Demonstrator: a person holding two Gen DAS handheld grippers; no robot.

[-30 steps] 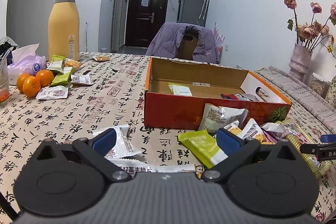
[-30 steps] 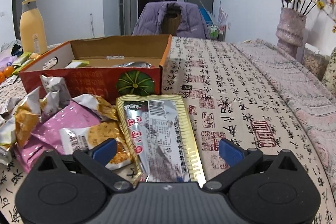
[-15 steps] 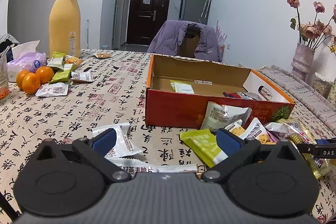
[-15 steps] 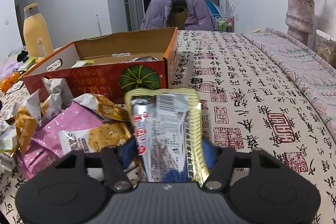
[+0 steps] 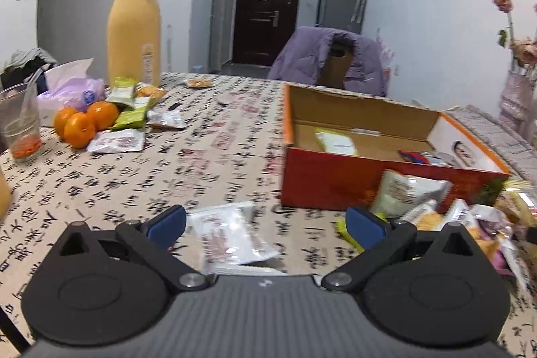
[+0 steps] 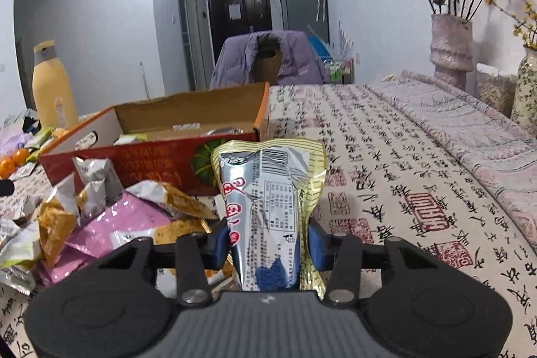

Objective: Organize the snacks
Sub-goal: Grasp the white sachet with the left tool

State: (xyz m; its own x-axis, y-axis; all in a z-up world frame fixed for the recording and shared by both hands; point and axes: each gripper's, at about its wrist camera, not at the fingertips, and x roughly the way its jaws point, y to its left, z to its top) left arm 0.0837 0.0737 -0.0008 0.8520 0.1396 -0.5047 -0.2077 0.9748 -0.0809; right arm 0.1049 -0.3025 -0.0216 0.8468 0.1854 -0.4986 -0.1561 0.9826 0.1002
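My right gripper is closing on a silver and gold snack packet; its blue pads press the packet's sides and the packet is lifted and crumpled, standing up in front of the orange cardboard box. A heap of pink, orange and white snack packets lies to its left. In the left wrist view my left gripper stands open above a white snack packet on the tablecloth, with nothing pressed between its pads. The box is ahead to the right and holds a few packets.
A tall yellow bottle, oranges, a plastic cup, a tissue pack and more green packets sit at the far left. A chair with a purple jacket stands behind the table. Vases with flowers stand at the right.
My right gripper has shut on the silver and gold packet and raised it off the table, crumpling it. The left gripper has shifted left; the white packet now lies between its fingers.
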